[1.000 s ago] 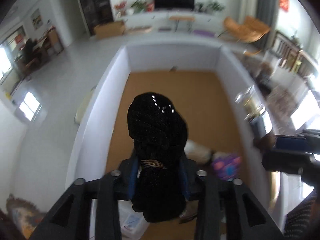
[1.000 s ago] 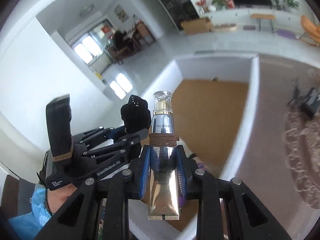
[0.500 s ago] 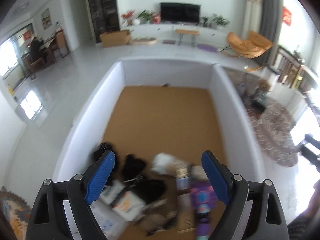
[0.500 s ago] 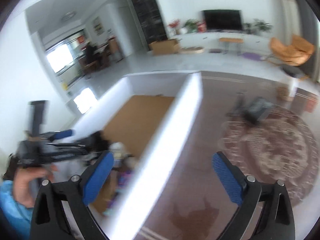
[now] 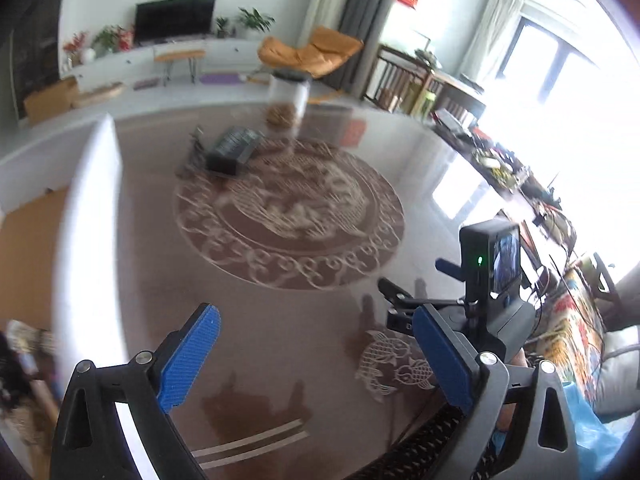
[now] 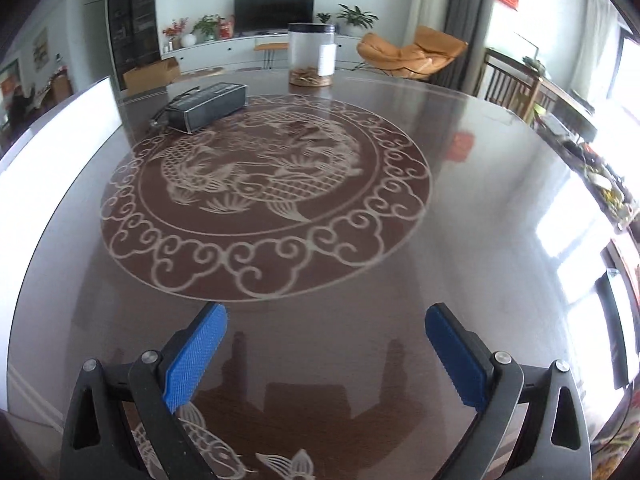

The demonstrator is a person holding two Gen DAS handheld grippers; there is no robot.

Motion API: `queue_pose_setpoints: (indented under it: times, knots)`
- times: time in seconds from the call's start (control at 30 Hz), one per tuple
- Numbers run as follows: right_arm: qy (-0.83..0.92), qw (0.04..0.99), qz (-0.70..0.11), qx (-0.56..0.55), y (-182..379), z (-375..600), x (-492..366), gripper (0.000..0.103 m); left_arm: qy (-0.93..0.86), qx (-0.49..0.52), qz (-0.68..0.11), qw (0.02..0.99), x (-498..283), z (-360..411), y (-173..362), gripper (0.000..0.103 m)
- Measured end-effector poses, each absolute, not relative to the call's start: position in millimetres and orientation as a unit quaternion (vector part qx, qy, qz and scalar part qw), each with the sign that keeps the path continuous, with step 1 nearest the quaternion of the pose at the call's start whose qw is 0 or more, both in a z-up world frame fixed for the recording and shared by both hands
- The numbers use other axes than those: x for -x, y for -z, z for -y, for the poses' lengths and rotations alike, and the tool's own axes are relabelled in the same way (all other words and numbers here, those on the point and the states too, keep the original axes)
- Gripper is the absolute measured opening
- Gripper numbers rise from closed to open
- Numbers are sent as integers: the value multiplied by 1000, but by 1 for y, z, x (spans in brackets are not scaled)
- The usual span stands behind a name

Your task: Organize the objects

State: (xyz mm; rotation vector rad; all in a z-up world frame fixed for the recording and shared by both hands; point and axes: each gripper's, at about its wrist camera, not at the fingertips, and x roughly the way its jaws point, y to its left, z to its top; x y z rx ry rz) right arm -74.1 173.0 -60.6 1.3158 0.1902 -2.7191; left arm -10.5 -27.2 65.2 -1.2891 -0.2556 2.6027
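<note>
The left gripper point(image 5: 316, 354) has its jaws opening, nothing between them; the right gripper point(image 6: 326, 354) holds its jaws spread wide and empty. Both hang over a glossy dark brown round table point(image 6: 460, 240) inlaid with pale fish inside a scrolled ring point(image 6: 264, 184). At the table's left stands a white-walled box point(image 5: 90, 216) with a cork-brown floor; the sorted objects point(image 5: 20, 364) lie blurred in its near corner. Far across the table sit a black power brick point(image 6: 206, 106) and a clear jar point(image 6: 312, 54). Beyond are a television point(image 6: 274, 10), plants, an orange chair point(image 6: 412, 54) and bright windows at right.
</note>
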Motion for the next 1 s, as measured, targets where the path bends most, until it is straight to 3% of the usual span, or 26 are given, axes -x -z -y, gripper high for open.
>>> queue_pose_setpoints:
  times: [0.3, 0.73, 1.0]
  knots:
    - [898, 63, -38, -433, 70, -179, 71, 100, -856, 509, 83, 18, 33, 24, 21, 98]
    - [887, 61, -34, -456, 77, -180, 75, 100, -871, 487, 32, -65, 67, 42, 46, 100]
    - [884, 61, -38, -463, 79, -179, 77, 102, -879, 471, 33, -68, 76, 45, 49, 103]
